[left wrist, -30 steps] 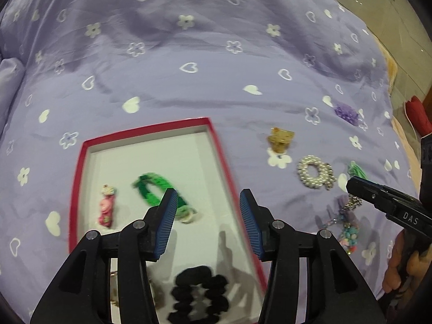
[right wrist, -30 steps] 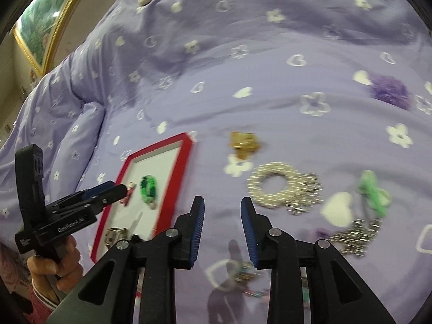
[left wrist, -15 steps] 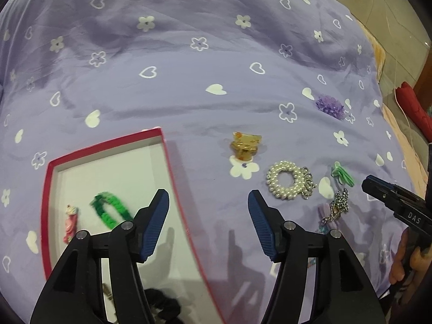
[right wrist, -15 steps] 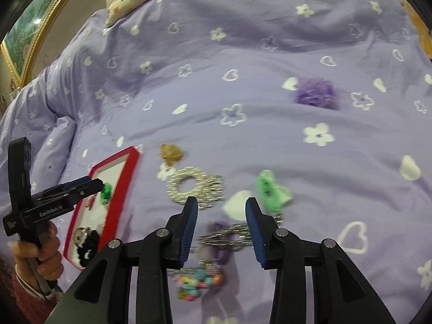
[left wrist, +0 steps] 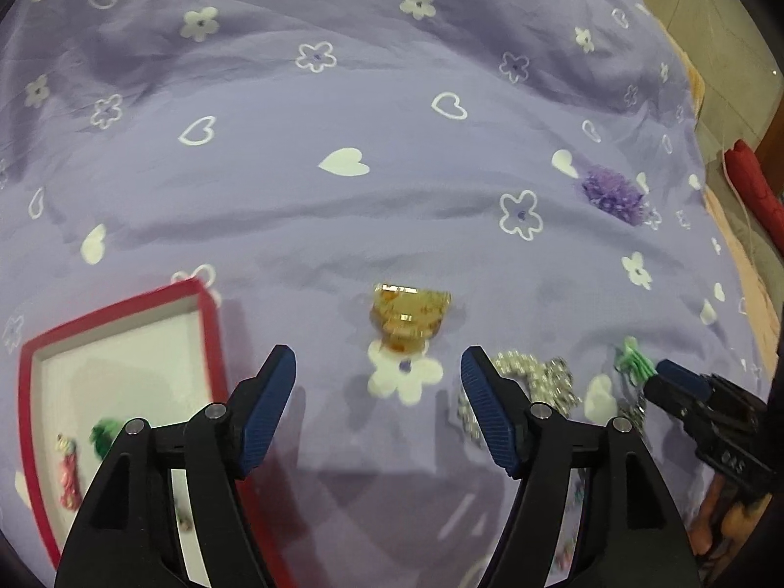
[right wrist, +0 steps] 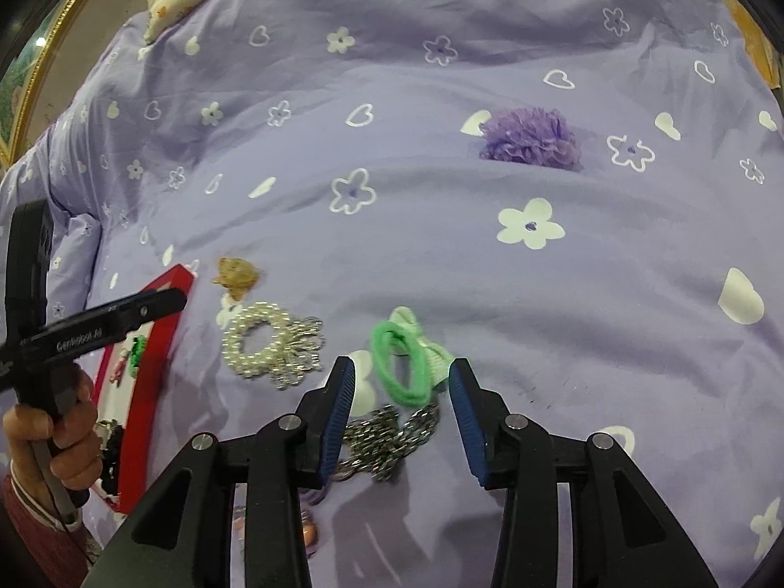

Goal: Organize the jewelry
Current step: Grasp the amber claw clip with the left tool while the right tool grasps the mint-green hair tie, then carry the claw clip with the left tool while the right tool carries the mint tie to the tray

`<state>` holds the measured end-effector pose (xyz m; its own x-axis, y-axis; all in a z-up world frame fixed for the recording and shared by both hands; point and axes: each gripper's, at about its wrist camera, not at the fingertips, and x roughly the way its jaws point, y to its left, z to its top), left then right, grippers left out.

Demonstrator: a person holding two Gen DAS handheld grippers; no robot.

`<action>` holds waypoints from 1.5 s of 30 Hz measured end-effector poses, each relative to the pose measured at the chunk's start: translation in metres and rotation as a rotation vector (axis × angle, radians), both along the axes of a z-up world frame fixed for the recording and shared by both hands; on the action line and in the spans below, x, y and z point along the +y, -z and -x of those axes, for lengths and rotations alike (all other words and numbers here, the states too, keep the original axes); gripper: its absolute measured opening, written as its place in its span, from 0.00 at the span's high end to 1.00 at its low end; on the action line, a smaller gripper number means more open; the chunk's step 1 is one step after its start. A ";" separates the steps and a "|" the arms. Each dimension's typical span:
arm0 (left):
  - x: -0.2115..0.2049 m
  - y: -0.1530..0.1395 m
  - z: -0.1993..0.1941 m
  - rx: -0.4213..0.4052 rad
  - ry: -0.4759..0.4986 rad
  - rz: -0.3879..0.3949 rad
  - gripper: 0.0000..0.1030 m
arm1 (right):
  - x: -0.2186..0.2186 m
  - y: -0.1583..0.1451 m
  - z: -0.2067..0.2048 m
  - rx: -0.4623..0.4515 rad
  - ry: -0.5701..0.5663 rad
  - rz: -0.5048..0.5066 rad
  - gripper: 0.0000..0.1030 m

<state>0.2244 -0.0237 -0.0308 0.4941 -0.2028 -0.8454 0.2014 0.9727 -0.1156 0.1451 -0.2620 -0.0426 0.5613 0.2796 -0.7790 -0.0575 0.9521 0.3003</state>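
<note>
Jewelry's lying on the purple bedspread [right wrist: 441, 255]; only the right wrist view is showing the silver chain [right wrist: 387, 436] under the parted, empty right gripper [right wrist: 402, 392], while the left gripper [left wrist: 377, 382] is opening near the amber clip [left wrist: 409, 313].

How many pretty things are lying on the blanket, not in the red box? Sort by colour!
Green: 1 hair tie
Purple: 1 scrunchie
Amber: 1 clip
White: 1 pearl bracelet
Silver: 1 chain
Total: 5; beads below the chain are mostly hidden.

clip [left wrist: 410, 313] right of box [left wrist: 209, 323], bracelet [right wrist: 259, 343] left of hair tie [right wrist: 399, 367]
</note>
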 end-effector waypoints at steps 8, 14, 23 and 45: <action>-0.020 0.024 -0.025 0.027 0.022 -0.047 0.62 | -0.002 0.011 -0.006 0.012 0.010 0.004 0.69; -0.020 0.022 -0.022 0.018 0.042 -0.024 0.79 | -0.005 0.008 -0.003 0.000 0.017 -0.003 0.92; -0.001 -0.003 0.016 -0.010 0.041 0.019 0.79 | 0.010 -0.021 0.009 -0.061 -0.020 -0.071 0.92; 0.062 -0.033 0.121 -0.077 -0.055 0.086 0.79 | 0.098 -0.037 0.045 -0.076 -0.182 -0.153 0.92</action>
